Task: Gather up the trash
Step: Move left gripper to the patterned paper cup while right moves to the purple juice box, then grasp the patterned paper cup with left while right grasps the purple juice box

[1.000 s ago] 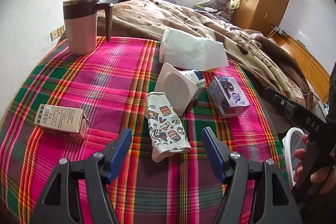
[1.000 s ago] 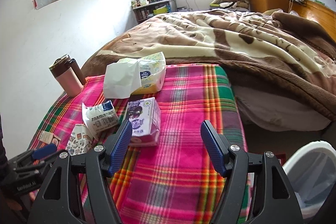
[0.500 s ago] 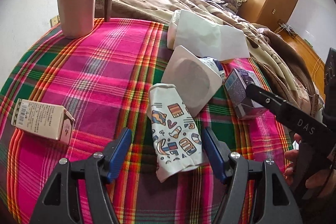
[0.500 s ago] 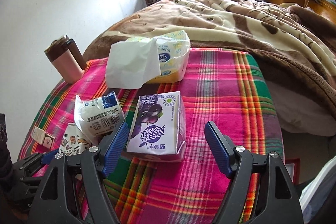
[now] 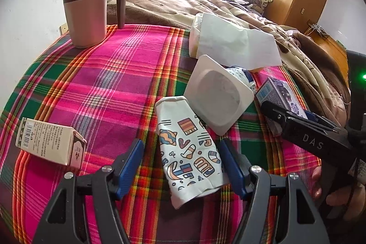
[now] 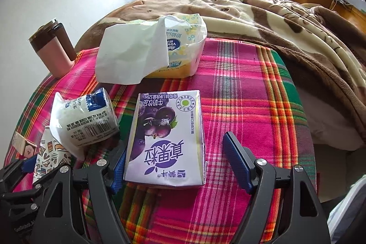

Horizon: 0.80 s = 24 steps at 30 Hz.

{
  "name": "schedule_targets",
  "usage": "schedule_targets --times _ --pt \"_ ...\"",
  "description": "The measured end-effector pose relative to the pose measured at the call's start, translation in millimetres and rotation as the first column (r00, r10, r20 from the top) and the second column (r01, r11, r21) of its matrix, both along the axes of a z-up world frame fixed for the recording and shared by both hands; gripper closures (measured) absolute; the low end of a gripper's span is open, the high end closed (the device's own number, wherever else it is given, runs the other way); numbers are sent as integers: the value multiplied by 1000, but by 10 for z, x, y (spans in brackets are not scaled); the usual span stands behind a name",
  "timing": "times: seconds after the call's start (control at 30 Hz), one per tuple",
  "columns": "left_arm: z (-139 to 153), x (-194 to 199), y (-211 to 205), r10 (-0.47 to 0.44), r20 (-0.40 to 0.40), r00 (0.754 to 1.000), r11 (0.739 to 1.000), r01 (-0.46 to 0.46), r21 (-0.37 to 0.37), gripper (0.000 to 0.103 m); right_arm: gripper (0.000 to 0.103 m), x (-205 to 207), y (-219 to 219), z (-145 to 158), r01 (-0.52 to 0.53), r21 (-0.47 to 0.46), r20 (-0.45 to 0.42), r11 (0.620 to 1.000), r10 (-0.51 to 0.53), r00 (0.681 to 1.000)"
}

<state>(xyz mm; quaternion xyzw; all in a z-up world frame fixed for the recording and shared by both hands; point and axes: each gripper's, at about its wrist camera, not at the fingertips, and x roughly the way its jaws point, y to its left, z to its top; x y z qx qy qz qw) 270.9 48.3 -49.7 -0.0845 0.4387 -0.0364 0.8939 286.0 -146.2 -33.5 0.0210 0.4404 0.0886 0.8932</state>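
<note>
Mug [image 5: 85, 13] upright, tissue pack [image 6: 180, 47] behind purple carton [image 6: 165, 141]

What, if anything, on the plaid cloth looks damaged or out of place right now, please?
The patterned paper cup is crushed flat and lies on its side. The white yogurt cup is dented and tipped over. The purple milk carton lies flat. Only the pink mug stands upright.

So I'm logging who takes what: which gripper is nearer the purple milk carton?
Right. The right gripper has its open jaws on either side of the purple milk carton. The left gripper straddles the patterned paper cup, with the carton off to its right.
</note>
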Motion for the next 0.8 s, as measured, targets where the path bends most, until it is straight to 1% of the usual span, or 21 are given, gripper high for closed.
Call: schedule_targets --times 0.1,0.17,0.2,0.23,0.27,0.3,0.5,0.8 --pt "5 4 4 4 3 1000 1000 -4 0 39 27 -8 -3 11 11 -7 5 1000 -11 1000" --pt "9 -2 4 4 5 1000 1000 -4 1 49 27 -19 -12 6 16 1 0 1000 -16 1000" --pt "9 -1 -2 5 5 1000 1000 -5 3 51 29 -25 -14 7 18 4 0 1000 -18 1000" --pt "7 0 -3 7 5 1000 1000 -7 5 57 32 -25 -16 11 19 6 1 1000 -19 1000" --pt "9 -5 2 8 6 1000 1000 -9 4 58 44 -29 -16 15 20 5 4 1000 -20 1000" --pt "11 -8 9 8 6 1000 1000 -8 0 58 46 -39 -12 16 23 3 6 1000 -23 1000" --pt "63 -77 18 10 24 1000 1000 -10 -4 59 46 -95 -31 18 24 9 8 1000 -24 1000" --pt "256 -290 -10 -2 74 997 1000 2 5 59 46 -275 -45 131 11 35 34 999 -12 999"
